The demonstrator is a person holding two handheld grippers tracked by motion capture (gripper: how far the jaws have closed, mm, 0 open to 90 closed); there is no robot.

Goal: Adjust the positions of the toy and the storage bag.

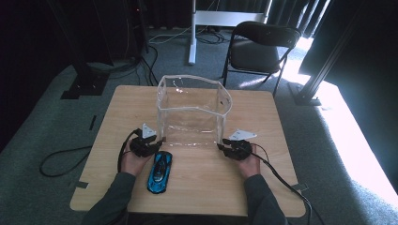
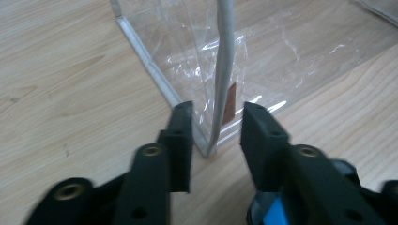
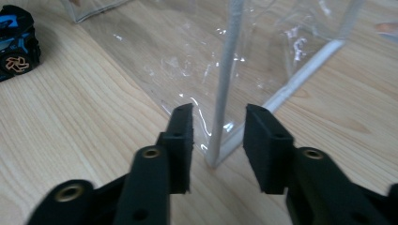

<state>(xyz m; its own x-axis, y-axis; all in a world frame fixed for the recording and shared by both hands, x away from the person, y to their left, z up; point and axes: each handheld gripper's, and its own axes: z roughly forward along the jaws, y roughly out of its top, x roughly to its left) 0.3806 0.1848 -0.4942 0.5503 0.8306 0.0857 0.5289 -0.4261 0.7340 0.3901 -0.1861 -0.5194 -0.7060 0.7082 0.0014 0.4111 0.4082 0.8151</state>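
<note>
A clear plastic bag with white seams stands open-topped on the wooden table. My left gripper is at its near left corner. In the left gripper view the jaws straddle the upright corner seam without pressing on it, so it is open. My right gripper is at the near right corner, and its jaws likewise stand open around that corner's seam. A blue and black toy car lies on the table just right of the left hand; its end appears in the right gripper view.
A black folding chair stands beyond the table's far edge. Black stand feet and a looped cable lie on the carpet at the left, and a cable trails from the right gripper over the front right of the table.
</note>
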